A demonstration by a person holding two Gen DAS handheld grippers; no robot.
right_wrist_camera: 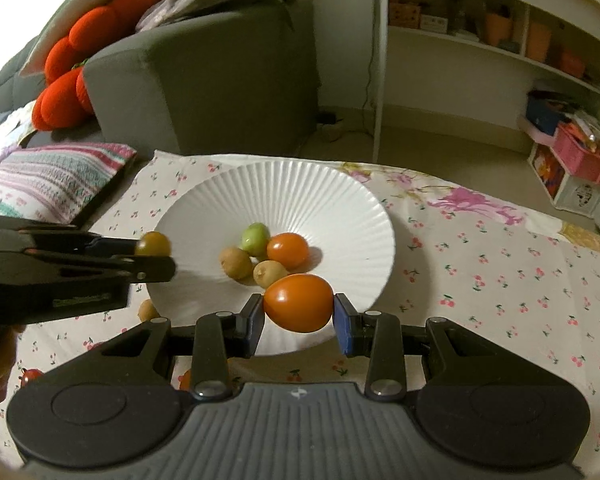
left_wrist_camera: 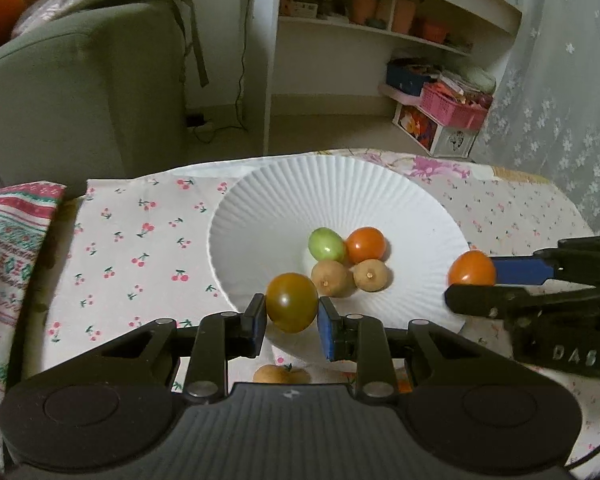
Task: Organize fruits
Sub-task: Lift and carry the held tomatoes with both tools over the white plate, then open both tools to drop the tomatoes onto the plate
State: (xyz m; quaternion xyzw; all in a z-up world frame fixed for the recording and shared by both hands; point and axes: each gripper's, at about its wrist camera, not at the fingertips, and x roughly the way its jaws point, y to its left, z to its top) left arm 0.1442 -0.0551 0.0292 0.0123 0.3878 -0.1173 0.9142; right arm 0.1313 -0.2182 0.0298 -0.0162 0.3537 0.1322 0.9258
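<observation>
A white ribbed plate [left_wrist_camera: 340, 196] [right_wrist_camera: 284, 192] holds a green tomato [left_wrist_camera: 326, 244] [right_wrist_camera: 256, 237], an orange tomato [left_wrist_camera: 366, 245] [right_wrist_camera: 287, 250] and two brown round fruits [left_wrist_camera: 331, 278] [right_wrist_camera: 236, 263]. My left gripper [left_wrist_camera: 292, 322] [right_wrist_camera: 156, 258] is shut on a brownish-olive tomato [left_wrist_camera: 292, 302] [right_wrist_camera: 153, 244] above the plate's near-left rim. My right gripper [right_wrist_camera: 299, 318] [left_wrist_camera: 474, 284] is shut on an orange tomato [right_wrist_camera: 298, 302] [left_wrist_camera: 472, 269] above the plate's near-right rim.
The cherry-print cloth [left_wrist_camera: 140, 240] covers the table. A brown fruit [left_wrist_camera: 281, 374] [right_wrist_camera: 148, 311] lies on the cloth in front of the plate, and small red-orange fruit [right_wrist_camera: 31, 376] lie near the front left. A patterned cushion [right_wrist_camera: 56, 182], a grey sofa [right_wrist_camera: 204, 80] and shelves [left_wrist_camera: 380, 20] stand beyond.
</observation>
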